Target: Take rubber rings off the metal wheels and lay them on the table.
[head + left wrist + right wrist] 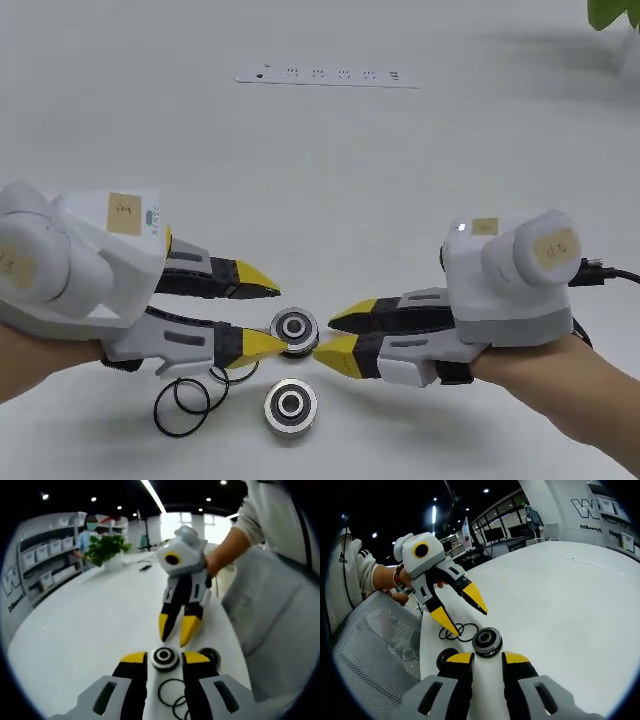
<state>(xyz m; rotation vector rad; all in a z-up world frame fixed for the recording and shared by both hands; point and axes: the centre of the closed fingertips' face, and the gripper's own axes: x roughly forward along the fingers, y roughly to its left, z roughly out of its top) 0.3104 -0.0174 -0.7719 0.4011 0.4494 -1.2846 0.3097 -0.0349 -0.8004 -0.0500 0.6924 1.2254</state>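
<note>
**Both grippers at the wheel.** We are holding the left gripper [268, 315] and the right gripper [328, 335] tip to tip. The jaws of both are standing apart, clamping nothing. A metal wheel [293, 327] is lying flat between the tips on the white table [330, 180]. A second wheel [290, 405] is lying at its 6 o'clock, and loose rubber rings [209, 400] are lying at its 8 o'clock.

The wall sign [14, 592] shows a large "W" over a word beginning "Dilige".

Two metal wheels [291, 405], three loose rubber rings [180, 400].
</note>
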